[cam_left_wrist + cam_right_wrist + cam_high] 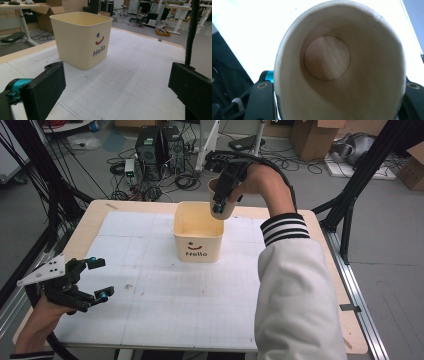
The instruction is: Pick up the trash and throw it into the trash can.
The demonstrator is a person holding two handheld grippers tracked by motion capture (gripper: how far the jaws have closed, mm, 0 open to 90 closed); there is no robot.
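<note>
A cream square tub (198, 232) printed with a smile and "Hello" stood on the gridded table mat (165, 290); its inside looked empty. Above its far right rim, the right gripper (220, 202) clamped a tan paper cup (221, 200), also empty inside (327, 57). The left gripper (100, 279) hovered near the table's left edge, jaws spread apart, holding nothing.

Paper cup (337, 75) base cut off — bin (198, 231) floor partly hidden
</note>
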